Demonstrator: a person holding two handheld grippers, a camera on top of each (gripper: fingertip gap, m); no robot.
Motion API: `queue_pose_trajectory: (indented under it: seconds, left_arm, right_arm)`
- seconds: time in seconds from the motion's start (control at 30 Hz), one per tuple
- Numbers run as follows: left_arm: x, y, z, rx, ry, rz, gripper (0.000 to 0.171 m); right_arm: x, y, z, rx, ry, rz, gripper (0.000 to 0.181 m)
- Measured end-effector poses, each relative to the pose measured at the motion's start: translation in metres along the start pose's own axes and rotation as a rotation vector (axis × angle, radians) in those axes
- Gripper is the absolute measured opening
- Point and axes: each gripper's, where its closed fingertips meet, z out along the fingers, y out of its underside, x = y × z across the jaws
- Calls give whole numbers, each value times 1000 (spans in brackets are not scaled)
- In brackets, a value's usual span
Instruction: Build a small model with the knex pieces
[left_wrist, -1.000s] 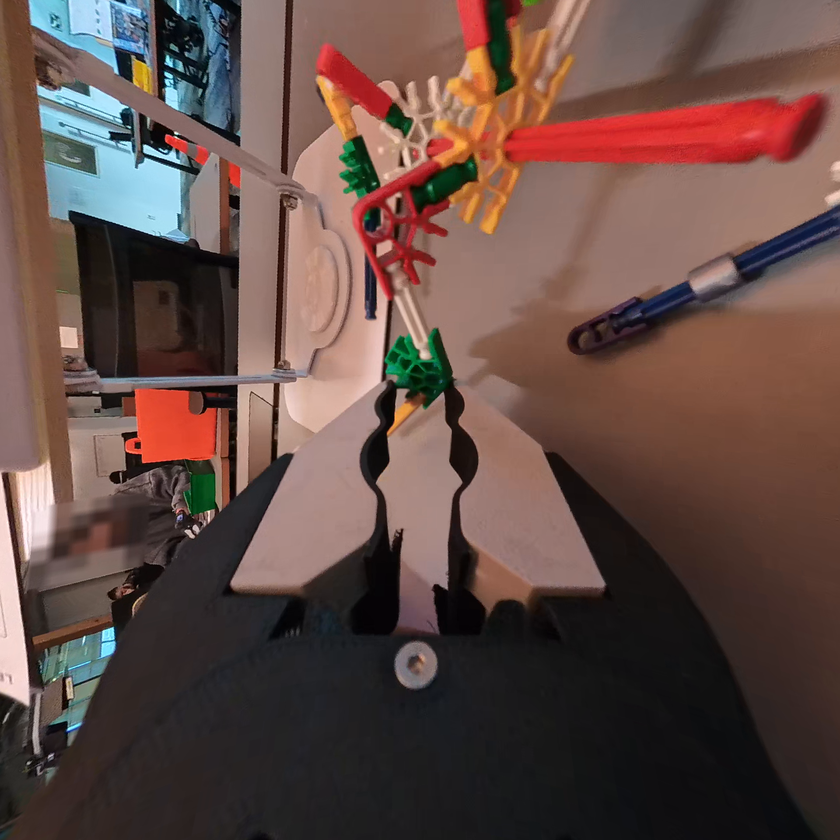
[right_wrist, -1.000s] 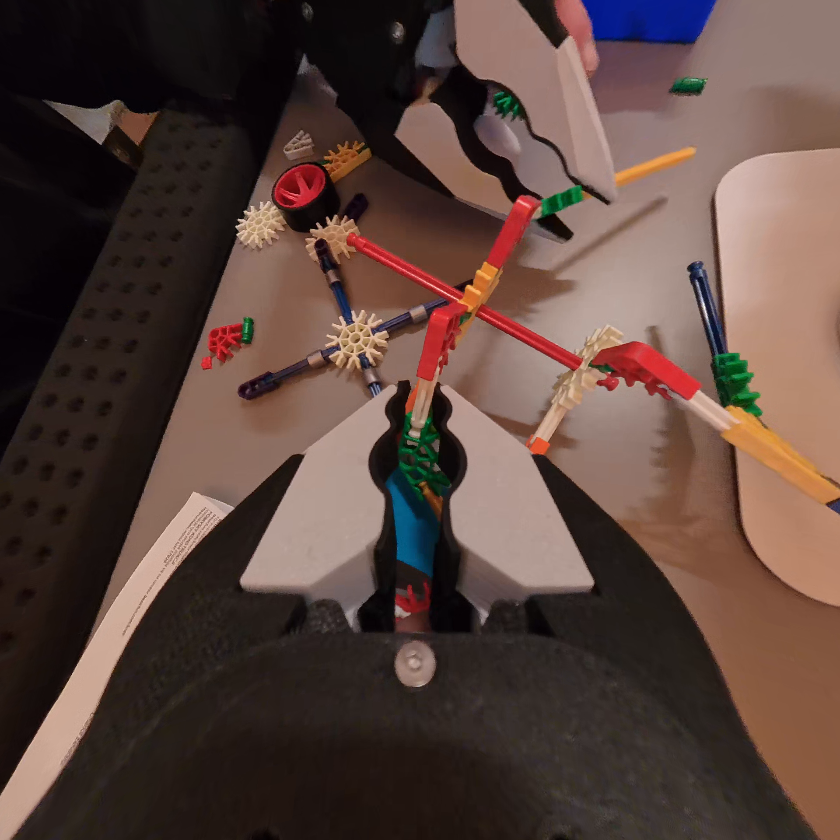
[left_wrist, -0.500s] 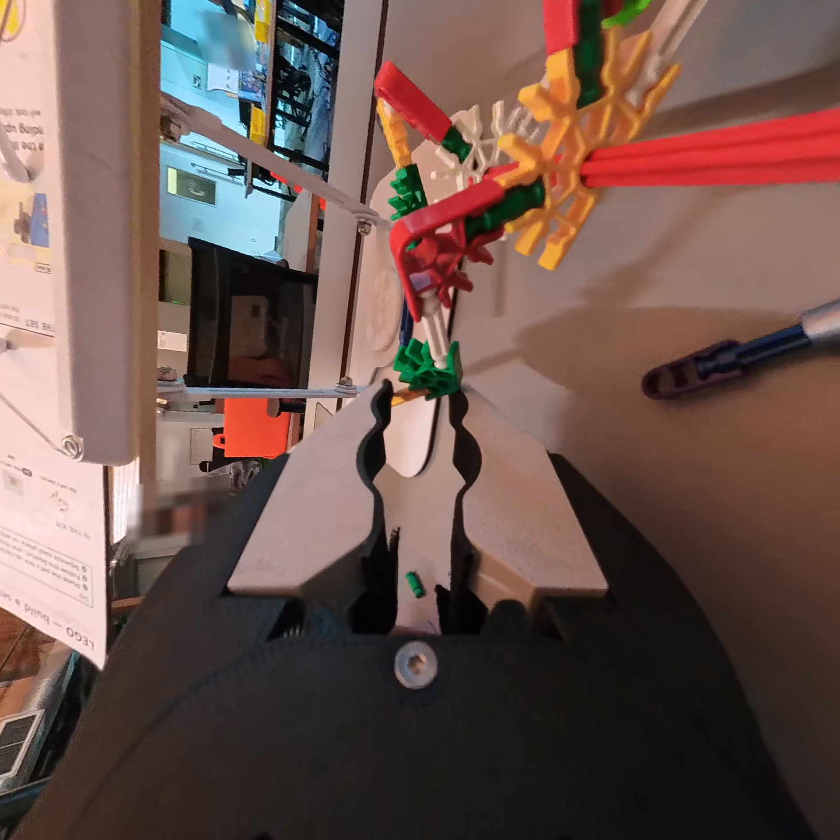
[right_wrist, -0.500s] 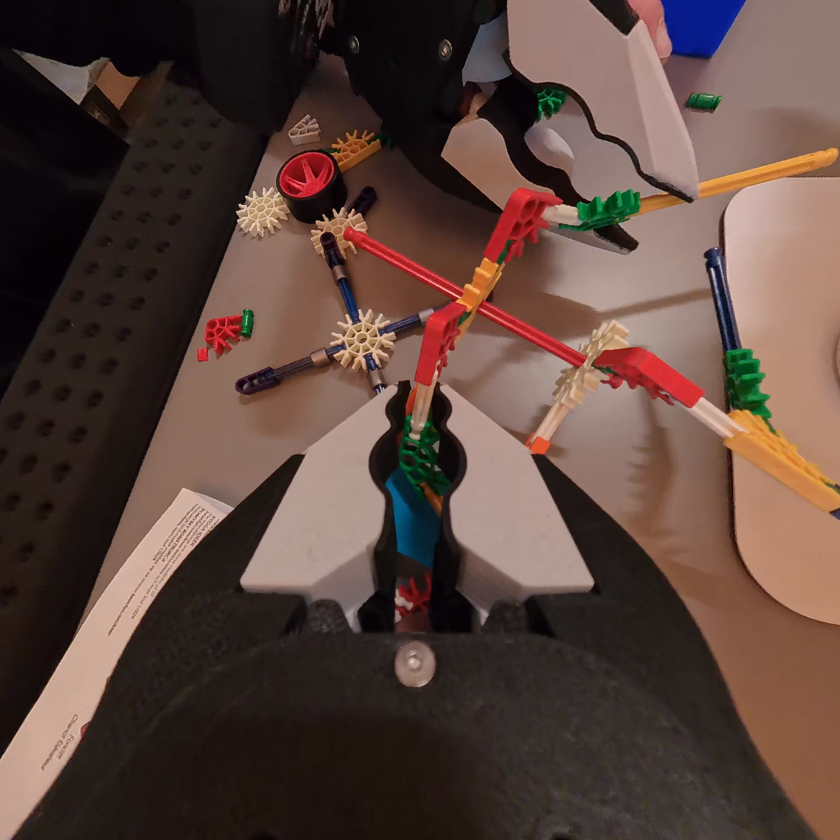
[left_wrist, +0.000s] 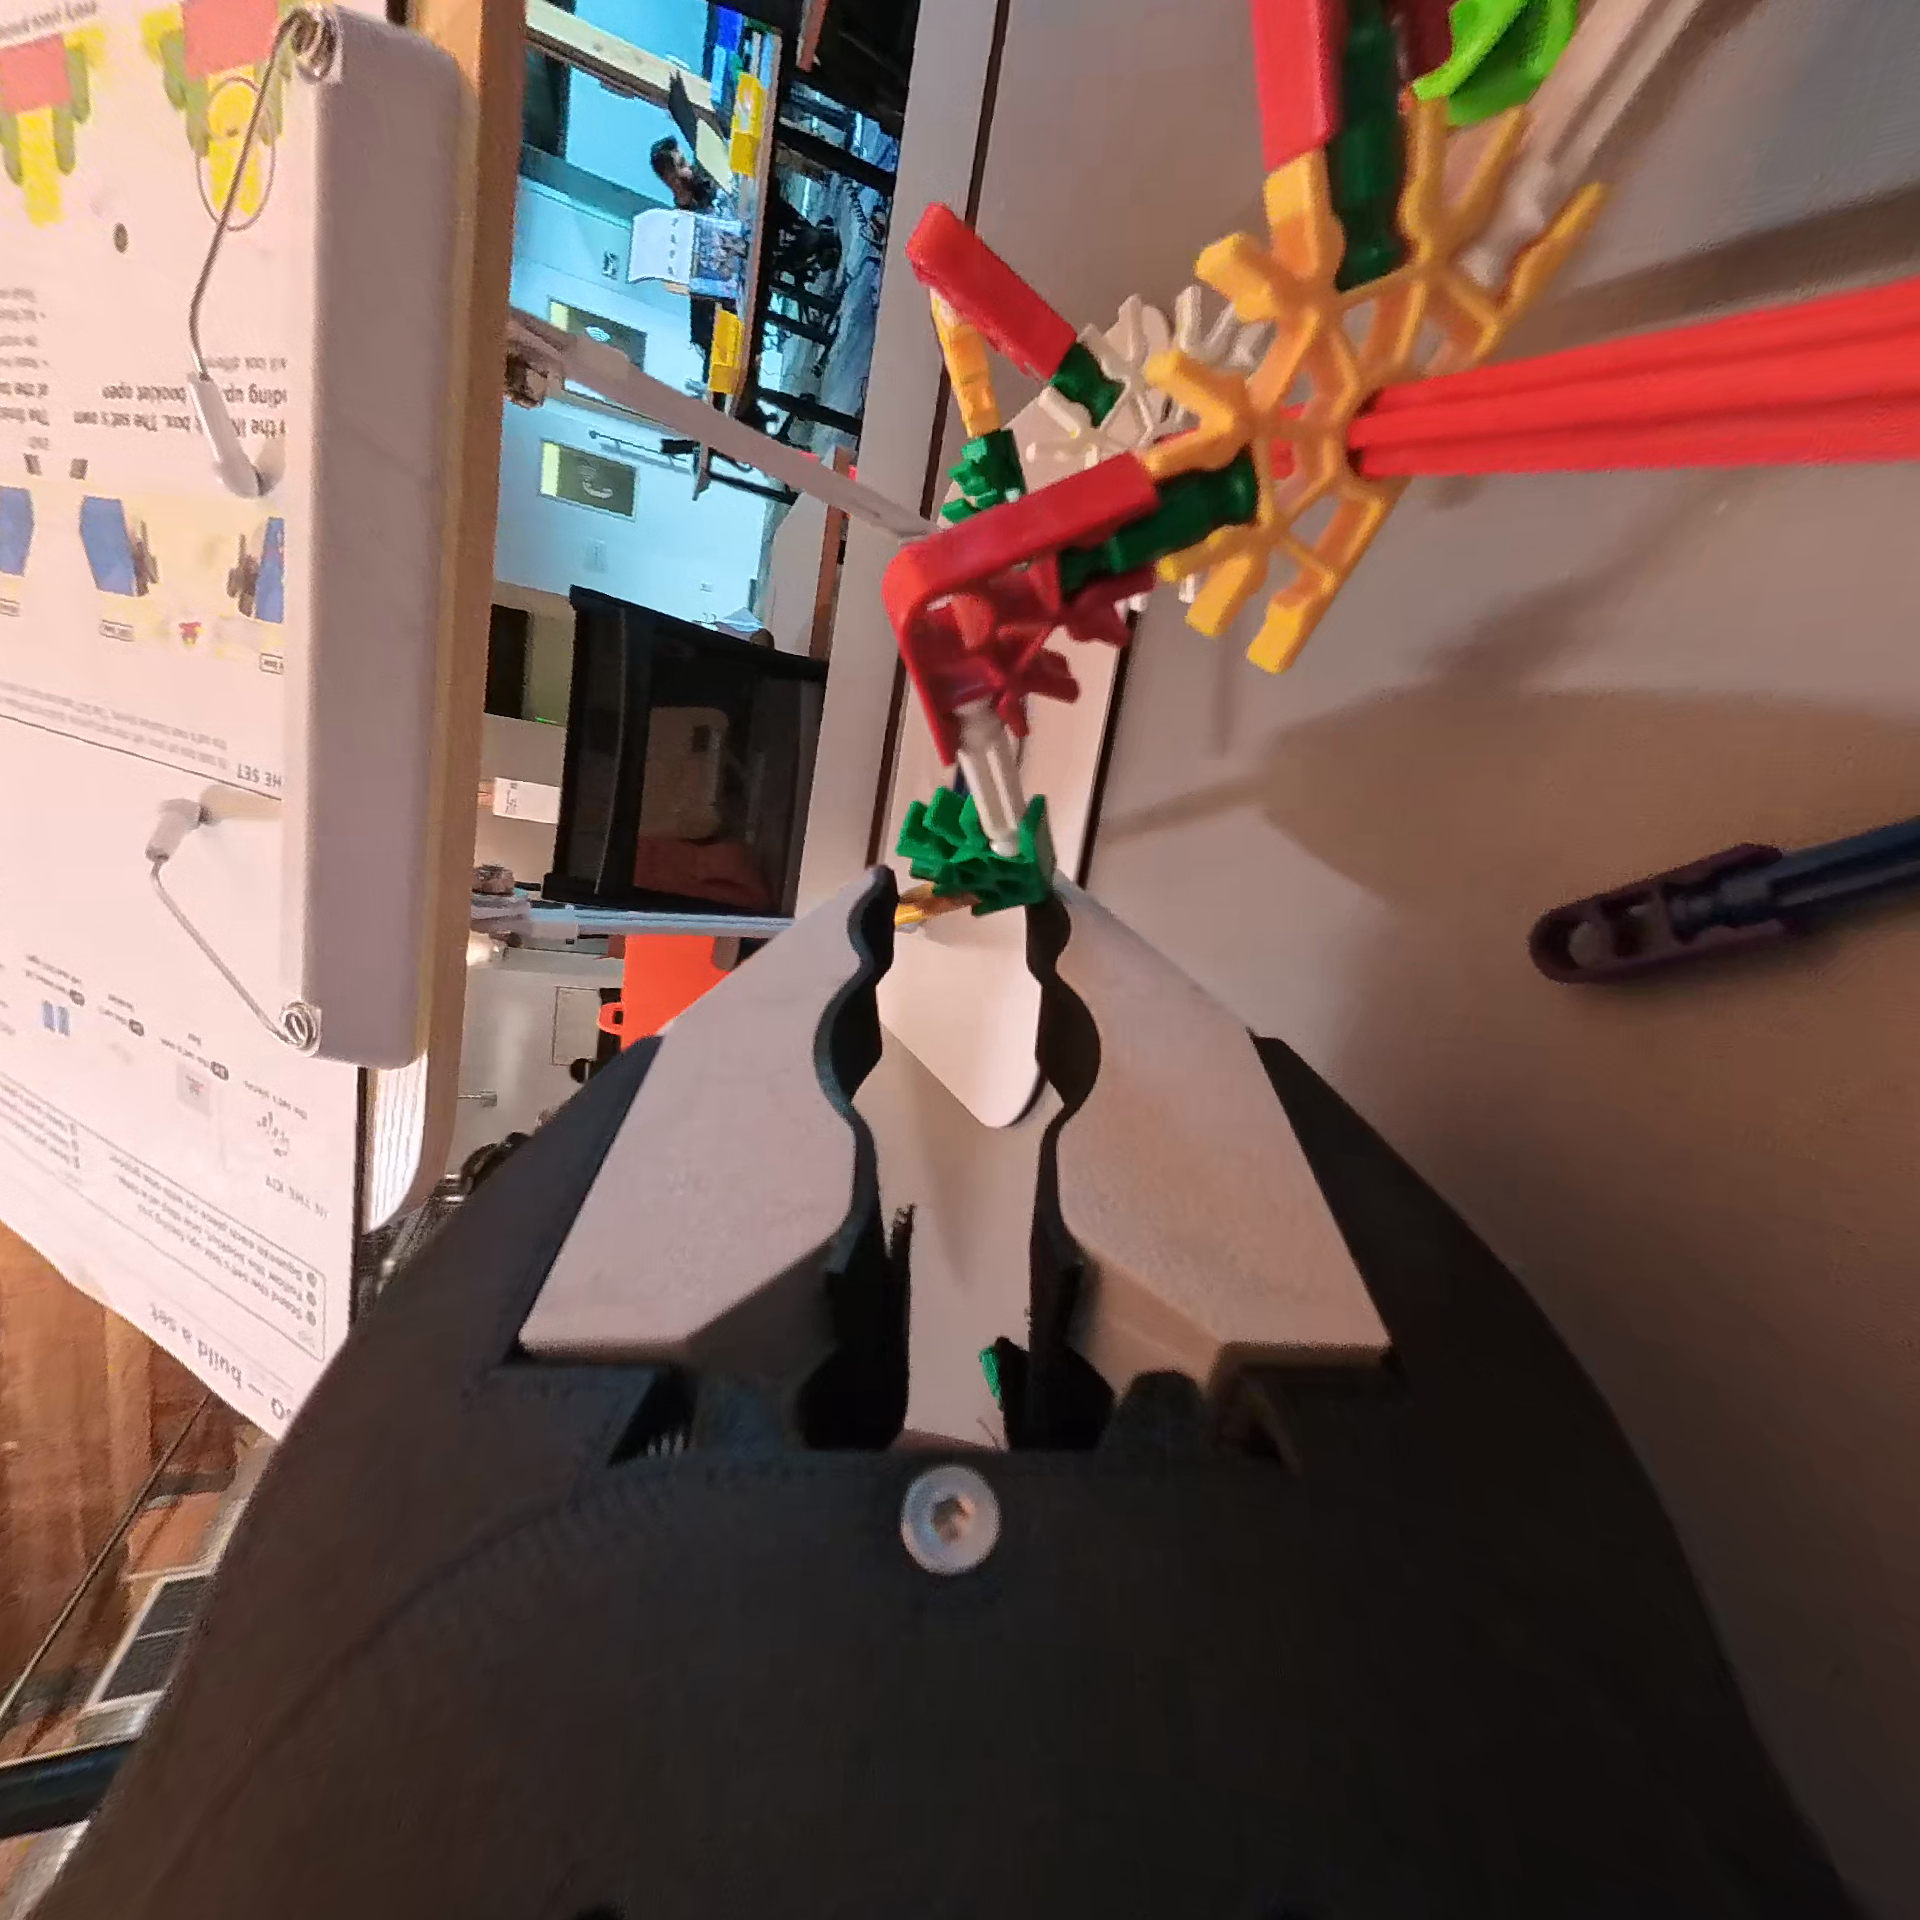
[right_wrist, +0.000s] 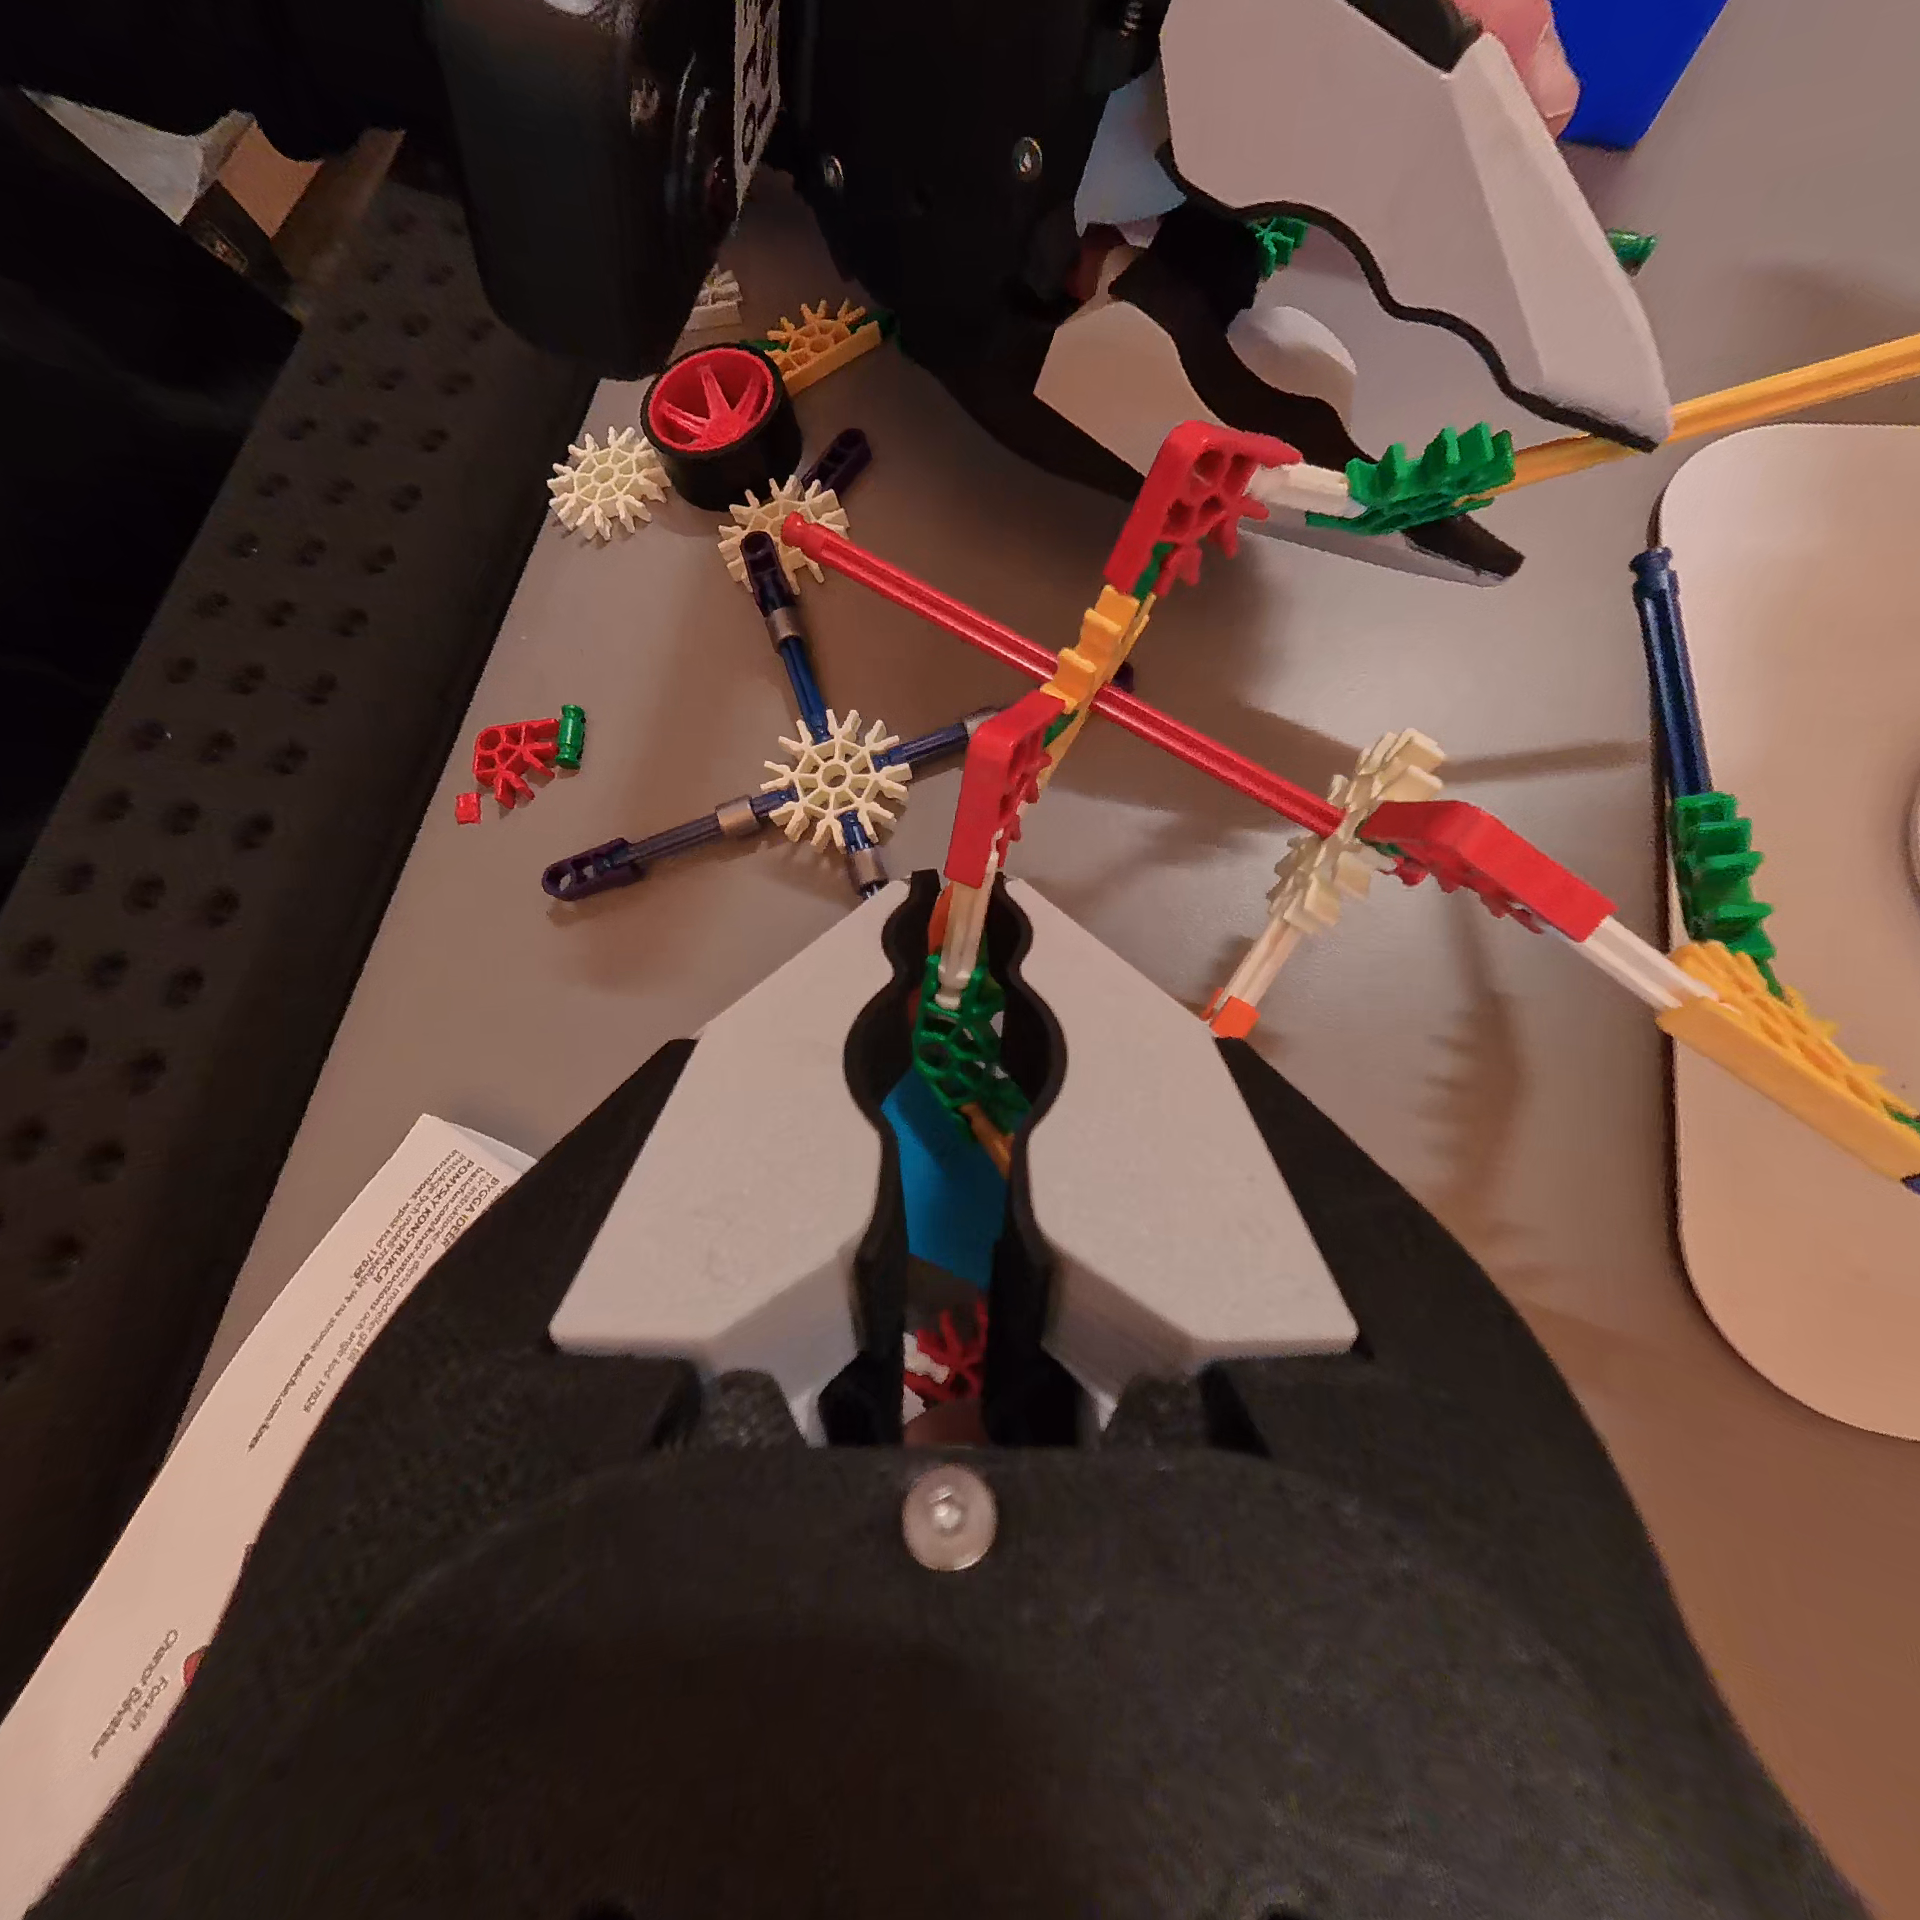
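Two handheld grippers hold opposite ends of one rod-and-connector toy assembly above a grey tabletop (right_wrist: 644, 644).

Right wrist view, left to right: a loose red-hubbed black wheel (right_wrist: 720, 428) and a white snowflake connector on blue rods (right_wrist: 834, 776) lie at centre left; the right gripper (right_wrist: 966, 914), at lower centre, has its fingers clamped on the multicoloured plastic assembly (right_wrist: 1101, 665) at a green connector; the left gripper (right_wrist: 1558, 488), at upper right, has its fingers partly apart, pinching the green connector (right_wrist: 1429, 480) at the tips beside a yellow rod (right_wrist: 1766, 390).
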Motion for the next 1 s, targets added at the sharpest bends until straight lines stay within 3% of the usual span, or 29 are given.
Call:
queue_pose_trajectory:
  seconds: [0.5,1.0]
  left_arm:
    - [-20,-17,-6,80,-162,26,25]
    - [-25,-24,-9,109,-204,47,26]
  right_arm:
    - [-7,-6,0,28,-34,-6,8]
    - [-11,-7,0,27,-46,-18,7]
